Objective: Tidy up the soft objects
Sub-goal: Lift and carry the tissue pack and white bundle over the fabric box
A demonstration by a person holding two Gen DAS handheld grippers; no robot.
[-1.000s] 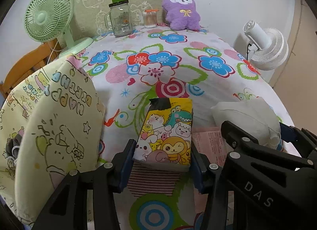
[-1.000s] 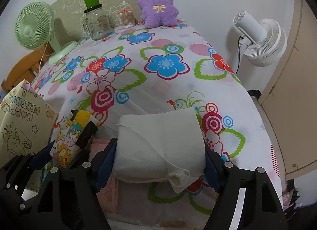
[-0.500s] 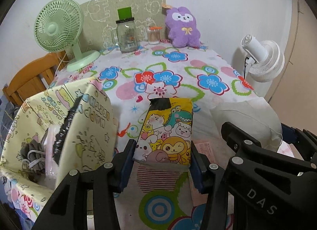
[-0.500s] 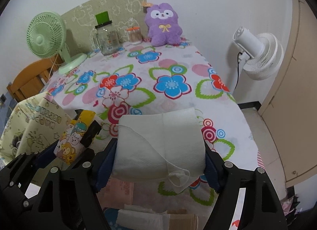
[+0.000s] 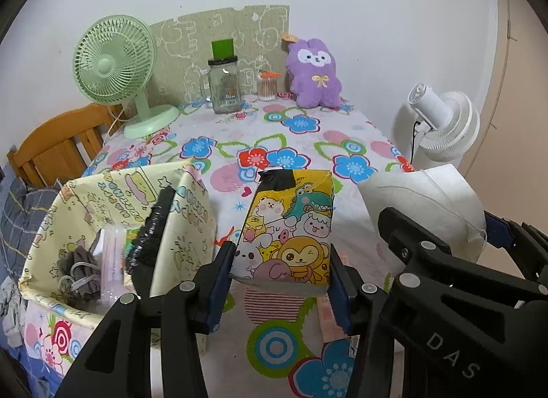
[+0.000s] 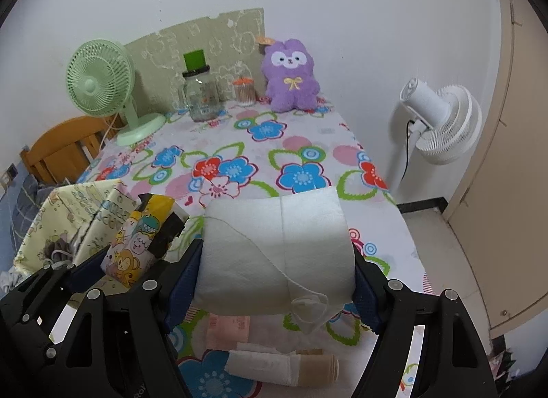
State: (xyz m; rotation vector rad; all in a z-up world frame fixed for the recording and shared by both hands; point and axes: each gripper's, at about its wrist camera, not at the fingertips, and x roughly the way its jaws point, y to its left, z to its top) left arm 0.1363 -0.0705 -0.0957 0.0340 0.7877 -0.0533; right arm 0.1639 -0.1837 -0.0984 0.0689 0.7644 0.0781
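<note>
My left gripper is shut on a yellow tissue pack printed with cartoon animals, held above the flowered tablecloth. My right gripper is shut on a white paper roll, also lifted off the table. In the right wrist view the tissue pack shows at the left; in the left wrist view the paper roll shows at the right. A pale yellow storage bag stands open to the left, with a grey drawstring item and packets inside.
At the table's far end stand a green fan, a glass jar, a small cotton-swab jar and a purple plush. A white fan stands right of the table. A flat wrapped item and pink packet lie below the roll.
Both grippers have risen with their loads and tipped up, so more of the wall and the far end of the table shows. The inside of the storage bag has come into view.
</note>
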